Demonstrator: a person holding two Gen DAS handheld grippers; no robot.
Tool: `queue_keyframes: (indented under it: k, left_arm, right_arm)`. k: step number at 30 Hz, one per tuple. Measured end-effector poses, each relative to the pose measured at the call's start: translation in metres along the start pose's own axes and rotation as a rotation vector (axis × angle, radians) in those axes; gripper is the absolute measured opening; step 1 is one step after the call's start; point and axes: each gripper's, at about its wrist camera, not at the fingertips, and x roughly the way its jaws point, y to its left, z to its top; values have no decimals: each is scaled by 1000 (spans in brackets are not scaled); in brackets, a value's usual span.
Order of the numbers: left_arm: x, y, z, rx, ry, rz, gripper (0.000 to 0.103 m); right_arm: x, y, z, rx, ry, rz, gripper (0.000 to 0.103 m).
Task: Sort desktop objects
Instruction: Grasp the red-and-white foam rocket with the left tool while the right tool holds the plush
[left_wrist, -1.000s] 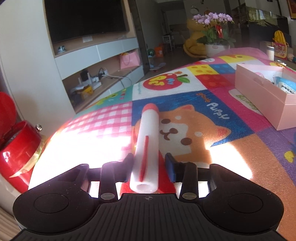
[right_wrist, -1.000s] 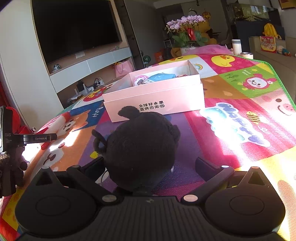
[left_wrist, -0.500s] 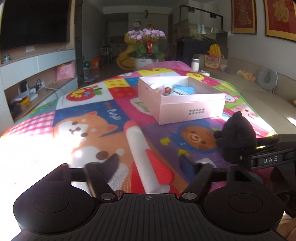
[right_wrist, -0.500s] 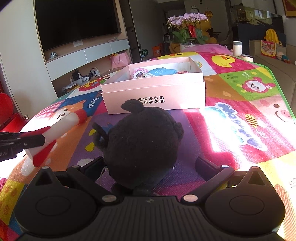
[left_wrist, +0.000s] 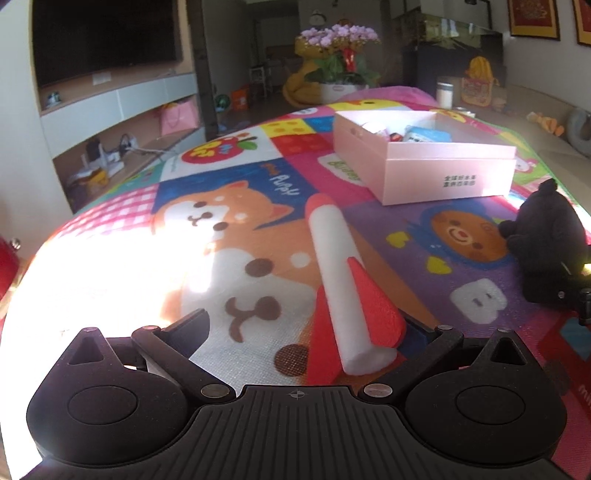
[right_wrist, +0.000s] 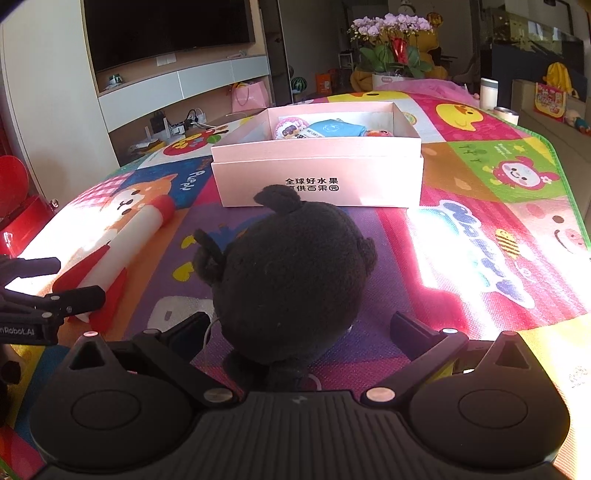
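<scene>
Between the opening jaws of the left gripper (left_wrist: 306, 328) lies a light, squashy foam rocket (left_wrist: 341, 273), best pinched mid-body; the right gripper (right_wrist: 301, 328) stands released around a soft black plush (right_wrist: 291, 273)

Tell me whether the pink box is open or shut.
Open. The pink box has no lid on top, and small packets show inside it in both wrist views.
</scene>
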Motion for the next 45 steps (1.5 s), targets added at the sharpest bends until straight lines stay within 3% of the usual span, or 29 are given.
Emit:
queue_keyframes:
  k: [5, 9, 14, 18, 23, 24, 27, 32, 35, 37, 39, 41, 42, 45]
  left_arm:
    - [5, 31, -1, -161, 48, -7, 103]
    - [0, 48, -6, -233, 23, -15, 103]
    - [4, 35, -3, -160, 60, 26, 103]
    - [4, 35, -2, -152, 67, 16, 103]
    - [-16, 32, -6, -151, -38, 7, 103]
    - [-19, 28, -6, -130, -61, 16, 100]
    - [-16, 15, -2, -63, -62, -16, 72]
    - [-3, 3, 3, -34, -40, -56, 67]
    - [-4, -2, 5, -36, -54, -95, 66]
    - [-4, -6, 3, -38, -53, -125, 67]
    - [-5, -12, 1, -22, -63, -124, 70]
    - [-7, -11, 0, -30, -73, -123, 82]
    - [-7, -8, 0, -49, -76, -118, 97]
    - [-7, 3, 0, -118, -75, -110, 100]
  right_arm:
    - [2, 5, 1, -21, 13, -27, 103]
    - [7, 13, 2, -60, 31, -67, 103]
    - [7, 13, 2, -59, 29, -78, 103]
    - [6, 13, 1, -53, 20, -76, 103]
    - [4, 10, 0, -39, 4, -61, 103]
    - [4, 10, 0, -38, 3, -60, 103]
    - [4, 10, 0, -38, 3, -60, 103]
    - [2, 6, 3, -33, 17, -41, 103]
    - [-16, -9, 9, 22, -25, 123, 103]
    - [-32, -17, 18, 49, -87, 128, 103]
    - [-40, -22, 28, 55, -123, 59, 103]
    - [-44, -29, 38, 78, -143, 29, 103]
    - [-45, -33, 42, 96, -145, 22, 103]
    - [-42, -48, 51, 196, -141, -44, 103]
